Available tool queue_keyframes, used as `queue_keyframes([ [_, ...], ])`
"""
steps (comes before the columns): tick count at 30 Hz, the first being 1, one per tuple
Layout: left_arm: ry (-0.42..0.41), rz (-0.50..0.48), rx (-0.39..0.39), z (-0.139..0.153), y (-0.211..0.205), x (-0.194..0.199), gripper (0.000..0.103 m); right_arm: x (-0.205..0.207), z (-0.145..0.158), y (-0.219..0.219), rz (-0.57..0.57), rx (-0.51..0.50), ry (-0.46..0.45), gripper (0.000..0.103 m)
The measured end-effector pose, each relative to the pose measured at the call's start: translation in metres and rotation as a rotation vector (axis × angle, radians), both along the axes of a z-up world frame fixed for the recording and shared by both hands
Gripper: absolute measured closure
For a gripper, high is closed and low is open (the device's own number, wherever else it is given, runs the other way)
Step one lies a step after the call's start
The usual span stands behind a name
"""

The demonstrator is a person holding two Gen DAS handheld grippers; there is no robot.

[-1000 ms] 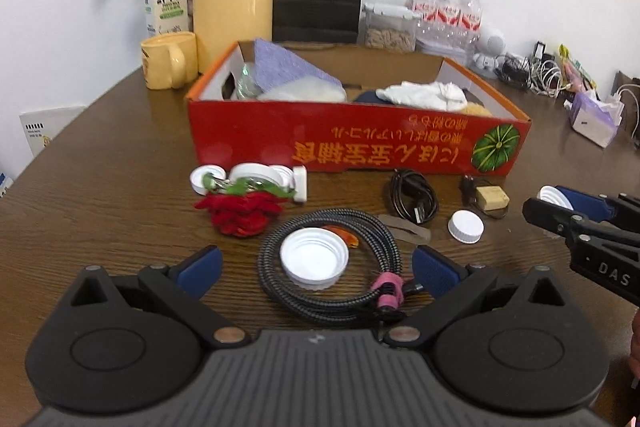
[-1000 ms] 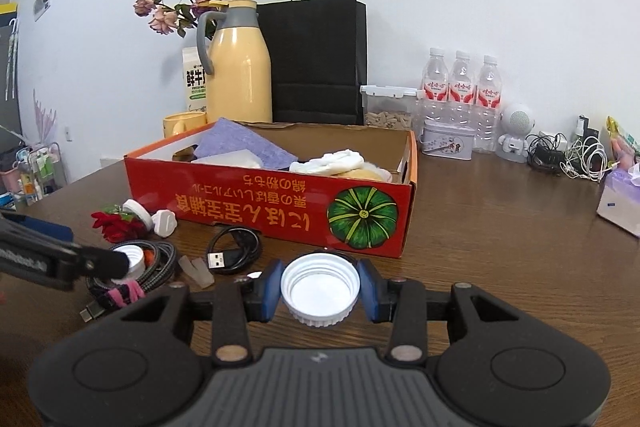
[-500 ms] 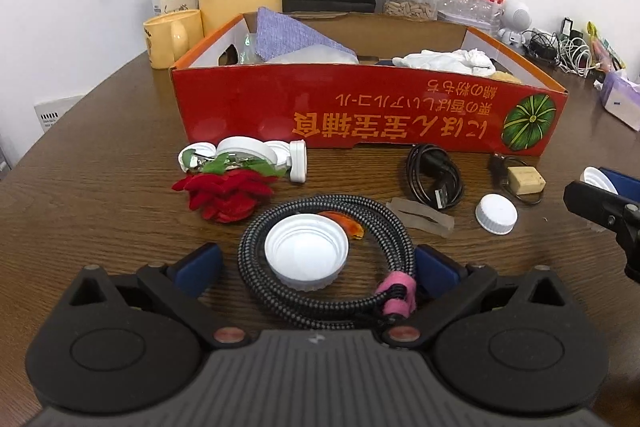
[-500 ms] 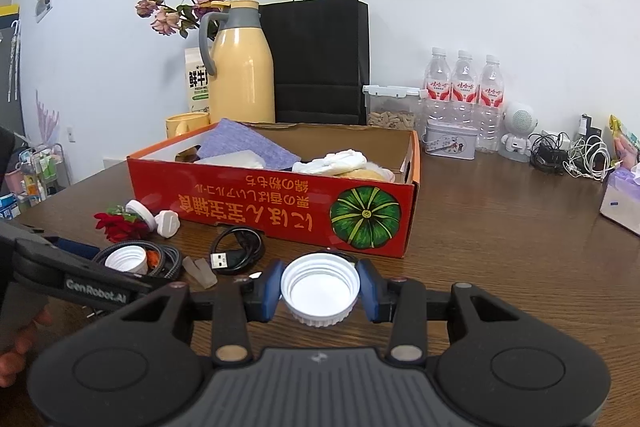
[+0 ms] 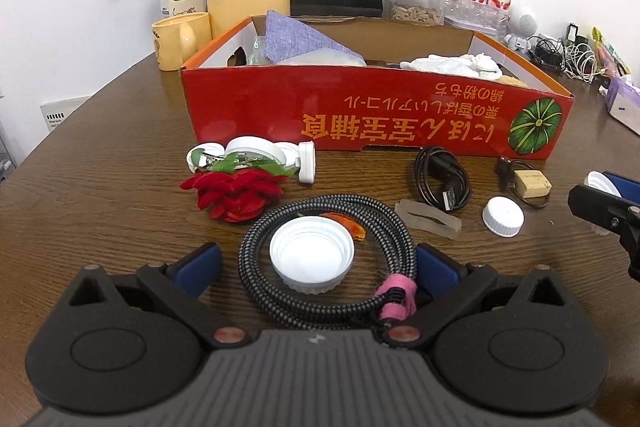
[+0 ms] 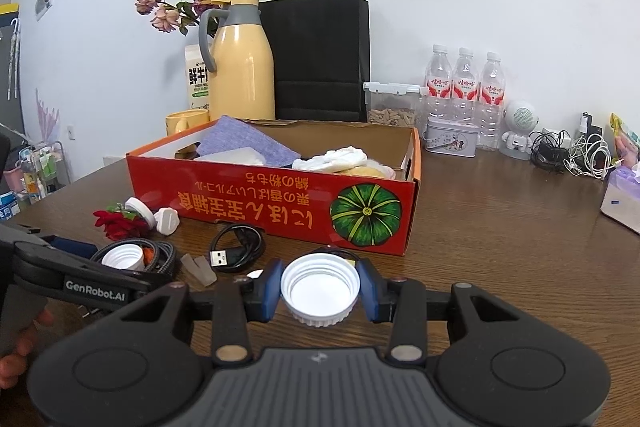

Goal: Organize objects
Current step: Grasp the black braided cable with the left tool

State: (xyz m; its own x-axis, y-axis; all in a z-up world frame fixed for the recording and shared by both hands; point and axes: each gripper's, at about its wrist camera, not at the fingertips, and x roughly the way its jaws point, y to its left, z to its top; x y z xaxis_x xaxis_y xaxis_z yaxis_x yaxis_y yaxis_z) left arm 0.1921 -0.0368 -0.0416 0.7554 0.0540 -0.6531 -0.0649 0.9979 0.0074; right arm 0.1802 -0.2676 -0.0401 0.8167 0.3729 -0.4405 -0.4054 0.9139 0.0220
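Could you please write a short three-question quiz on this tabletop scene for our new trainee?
1. True or false: the right hand-held gripper is shut on a white cap.
2. What encircles the white cap lying between the left hand-held gripper fingers? A) braided cable B) black USB cable C) red fabric flower
3. Fill in: the red cardboard box shows a green ____ picture.

Key: 1 true; 2 A, the braided cable; 3 pumpkin.

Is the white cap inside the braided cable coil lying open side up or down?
Open side up: the white cap shows its hollow interior, ringed by the braided cable.
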Motion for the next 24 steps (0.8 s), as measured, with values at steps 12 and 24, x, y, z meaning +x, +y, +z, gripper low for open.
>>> queue_keyframes([
  [12,-0.011,-0.009,-0.001,0.002,0.001,-0.009,0.012,0.001,-0.001,-0.001,-0.002,-0.001,0.005,0.064],
  [24,-0.041,-0.066,-0.009,0.013,0.0,-0.026,0.014,0.002,-0.001,0.0,-0.012,-0.01,0.016,0.064],
])
